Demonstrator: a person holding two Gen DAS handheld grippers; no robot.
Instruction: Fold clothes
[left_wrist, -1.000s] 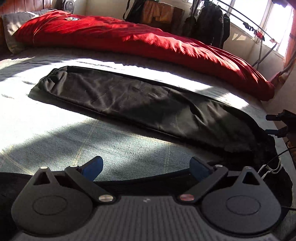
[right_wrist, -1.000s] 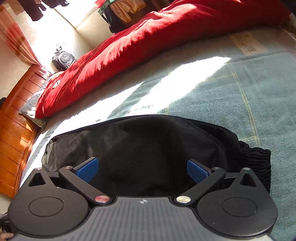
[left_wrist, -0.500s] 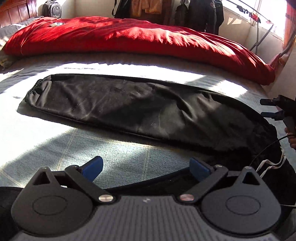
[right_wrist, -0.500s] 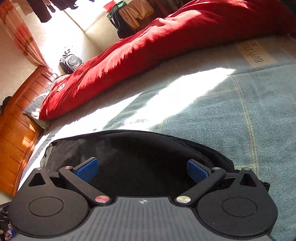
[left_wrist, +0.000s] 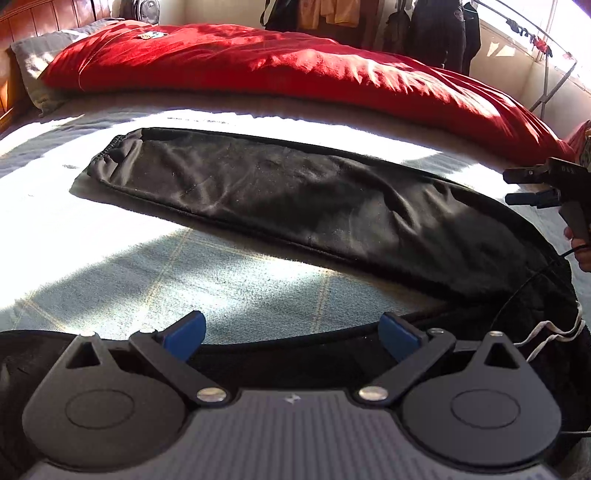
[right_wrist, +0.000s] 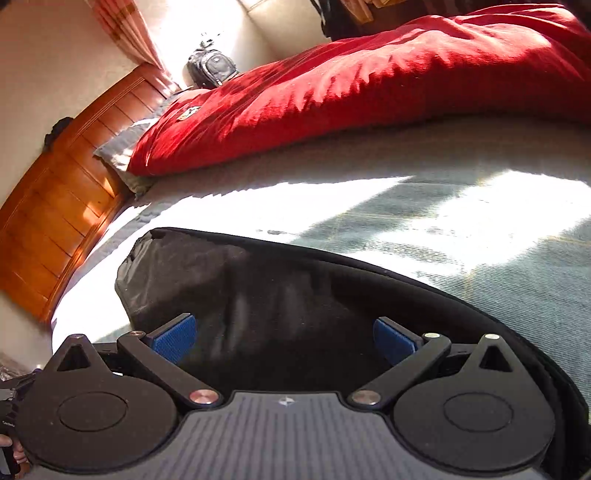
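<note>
In the left wrist view, your left claw (left_wrist: 291, 338) is spread wide with nothing between its blue pads (left_wrist: 183, 335), hovering at the near edge of the black trousers (left_wrist: 295, 206). One leg lies stretched flat across the grey-blue bed (left_wrist: 122, 266), cuff toward the headboard side, with the red duvet (left_wrist: 295, 70) beyond it. Your right claw (left_wrist: 517, 188) shows at the far right edge, parted and empty, above the waist end.

In the right wrist view, your right claw (right_wrist: 284, 338) is likewise wide open and holds nothing, poised over the dark trouser fabric (right_wrist: 280, 291).
</note>
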